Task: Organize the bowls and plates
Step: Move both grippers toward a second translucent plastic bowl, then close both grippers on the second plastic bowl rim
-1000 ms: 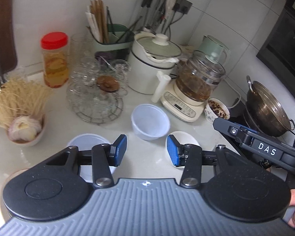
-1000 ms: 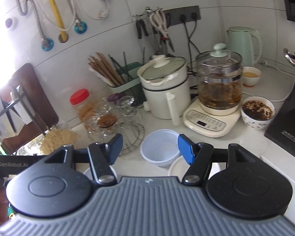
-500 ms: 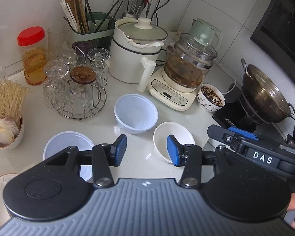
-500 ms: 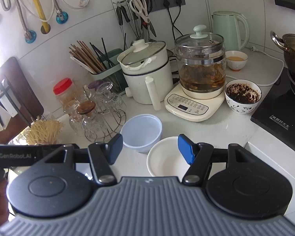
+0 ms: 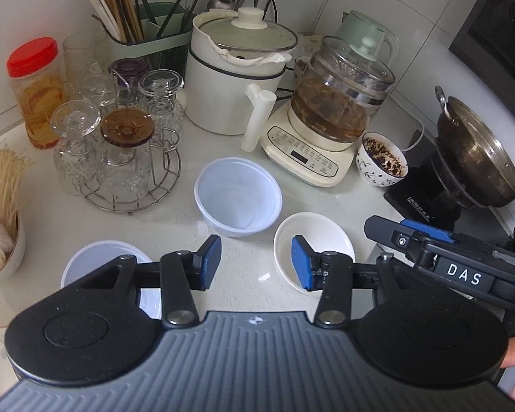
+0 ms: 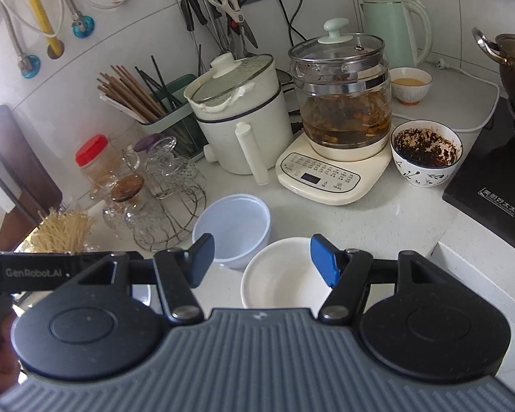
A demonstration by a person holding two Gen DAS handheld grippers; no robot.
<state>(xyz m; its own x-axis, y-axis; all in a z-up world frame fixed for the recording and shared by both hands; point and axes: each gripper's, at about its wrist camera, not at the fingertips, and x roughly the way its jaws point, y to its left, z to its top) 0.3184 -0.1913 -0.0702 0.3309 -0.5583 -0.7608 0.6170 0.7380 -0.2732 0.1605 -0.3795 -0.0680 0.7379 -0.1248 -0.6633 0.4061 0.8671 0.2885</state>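
**Mia:** Left wrist view first. We see our left gripper (image 5: 255, 262) partly open, with nothing between its blue pads. The clear plastic bowl (image 5: 237, 196) stands on the counter (image 5: 175, 226) just past the tips. The white dish (image 5: 314, 240) lies right beside it, and the right blue pad sits in front of its near edge.

**Ben:** Our right gripper (image 6: 262, 259) is partly open too, and it holds nothing. The white dish (image 6: 281, 274) lies just under and between its pads. The plastic bowl (image 6: 233, 228) is a bit farther, to the left.

**Mia:** We think the plastic bowl is light and bendy, so we pinch its rim softly.

**Ben:** The dish looks hard, smooth and breakable. We think it could slip, so we take its edge firmly.

**Mia:** A flat round lid or plate (image 5: 103, 257) lies near our left pad too.
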